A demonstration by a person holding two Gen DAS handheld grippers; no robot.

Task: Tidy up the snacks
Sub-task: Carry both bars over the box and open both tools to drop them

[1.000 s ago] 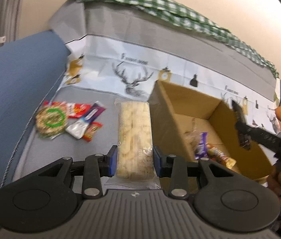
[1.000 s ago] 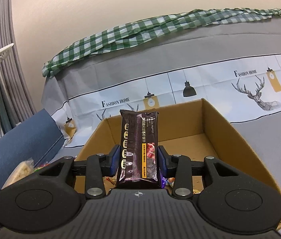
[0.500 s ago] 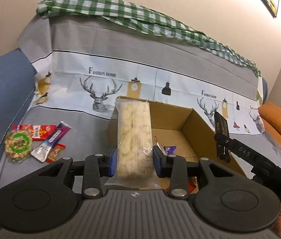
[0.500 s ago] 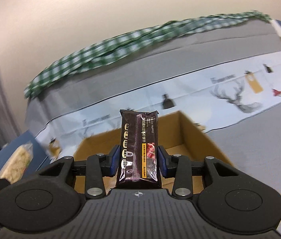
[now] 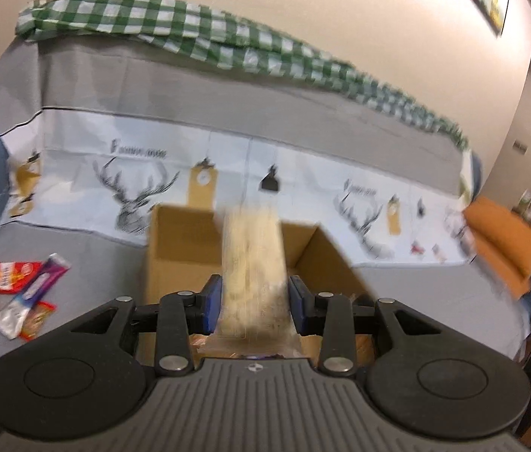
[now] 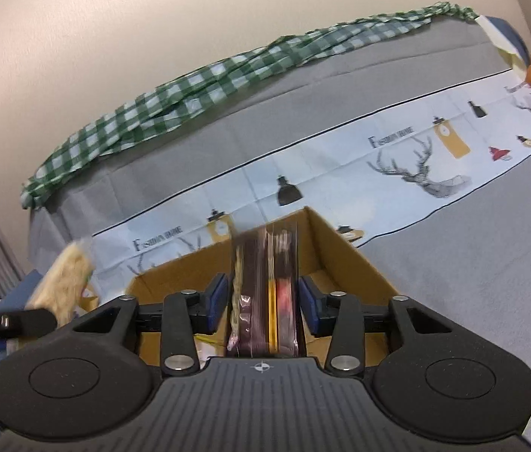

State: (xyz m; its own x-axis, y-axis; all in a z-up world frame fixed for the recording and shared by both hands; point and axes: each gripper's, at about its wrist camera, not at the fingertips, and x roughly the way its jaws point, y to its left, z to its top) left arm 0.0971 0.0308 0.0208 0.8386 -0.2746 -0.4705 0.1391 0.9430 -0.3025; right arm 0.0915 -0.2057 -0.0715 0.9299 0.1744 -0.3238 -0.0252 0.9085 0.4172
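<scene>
Your left gripper (image 5: 254, 303) is above the near edge of the open cardboard box (image 5: 186, 241). Its jaws are opening slightly, yet both pads are against the pale cracker pack (image 5: 254, 263), which stands upright between them. Your right gripper (image 6: 263, 307) is over the same box (image 6: 344, 252); its jaws are opening, with gaps on both sides of the dark snack pack (image 6: 265, 290), blurred between them. Left of the box, loose snack packets (image 5: 13, 293) lie on the grey cover (image 5: 88, 263). Behind the box runs the deer-print cloth (image 5: 133, 184).
</scene>
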